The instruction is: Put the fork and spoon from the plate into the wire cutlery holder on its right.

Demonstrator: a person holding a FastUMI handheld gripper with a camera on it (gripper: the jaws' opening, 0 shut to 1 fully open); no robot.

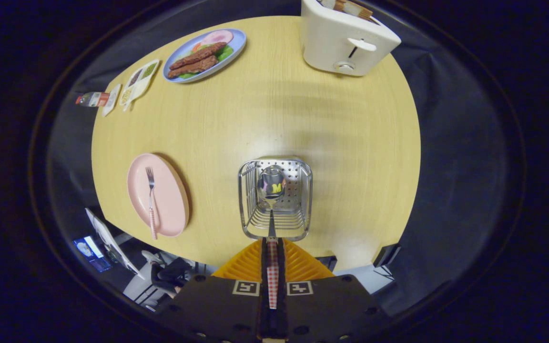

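Gripper view, looking down on a round wooden worktop (265, 109). The gripper (272, 259) is pressed together on the checked handle of the spoon (271, 188), both fingers pinching it from the sides. The spoon sticks out straight ahead of the fingers, bowl end forward, and its bowl sits over the open top of the wire holder (275, 200). Can't tell if the bowl touches the holder's floor or just hangs above it. The holder stands just ahead of the fingers, near the worktop's near edge.

Left of the holder, well apart from it, is the pink plate (167, 200). The fork (150, 200) lies on it lengthwise, tines pointing away from the gripper, and its checked handle runs over the plate's near rim.

Further back on the worktop there's a blue plate (234, 50) with sausages, some greens and a slice of ham on it. Just left of that is a small white tray (139, 81) with divided compartments, and next to it a bottle (92, 99) lying at the worktop's edge. At the far right edge stands a white toaster (346, 40) with toast in its slots and the lever facing this way.

Below the near edge of the worktop, off to the left, there's a lit screen (91, 247).
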